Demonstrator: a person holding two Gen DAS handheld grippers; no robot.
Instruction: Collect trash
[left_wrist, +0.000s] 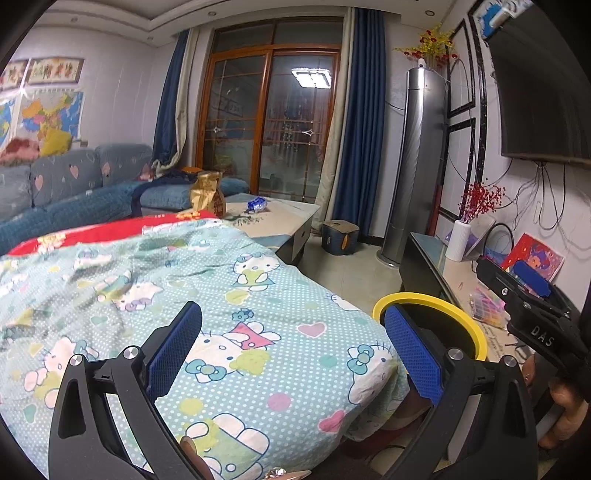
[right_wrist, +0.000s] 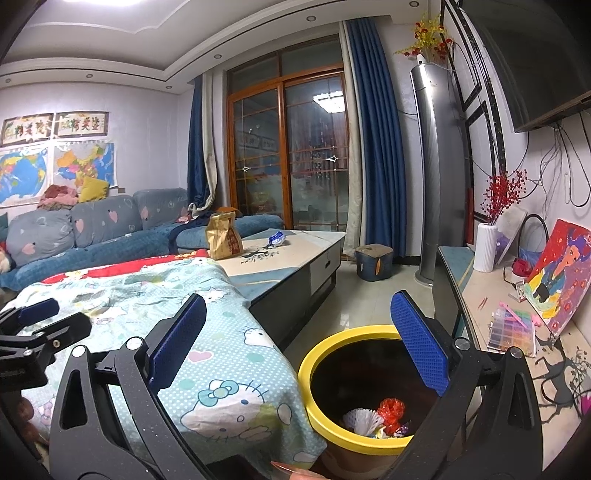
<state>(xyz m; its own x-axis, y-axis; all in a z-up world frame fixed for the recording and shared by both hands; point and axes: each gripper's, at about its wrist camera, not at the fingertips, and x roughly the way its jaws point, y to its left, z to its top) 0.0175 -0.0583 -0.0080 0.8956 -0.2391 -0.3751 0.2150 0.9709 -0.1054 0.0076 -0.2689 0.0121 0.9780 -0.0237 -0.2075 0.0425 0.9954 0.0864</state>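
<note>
Bin: a dark trash bin with a yellow rim (right_wrist: 314, 384) stands on the floor just beside the near corner of the cloth-covered table, between it and the TV bench.
Trash in bin: a red crumpled wrapper (right_wrist: 392, 409), a white pleated paper piece (right_wrist: 360, 421) and small bits lie at the bottom.
Trash left out: a brown paper bag (right_wrist: 222, 236) stands upright on the far half of the table; a blue-and-white wrapper (right_wrist: 276, 238) lies near it, toward the far edge.
Right gripper (right_wrist: 295, 350): above the bin's edge, blue pads spread wide, nothing between them.
Left gripper (left_wrist: 291, 354): over the near corner of the Hello Kitty cloth (left_wrist: 229, 295), fingers spread wide, empty.
Bench: a white vase (right_wrist: 487, 246), a painting (right_wrist: 561, 273) and a bead box (right_wrist: 511, 332) along the right wall.
</note>
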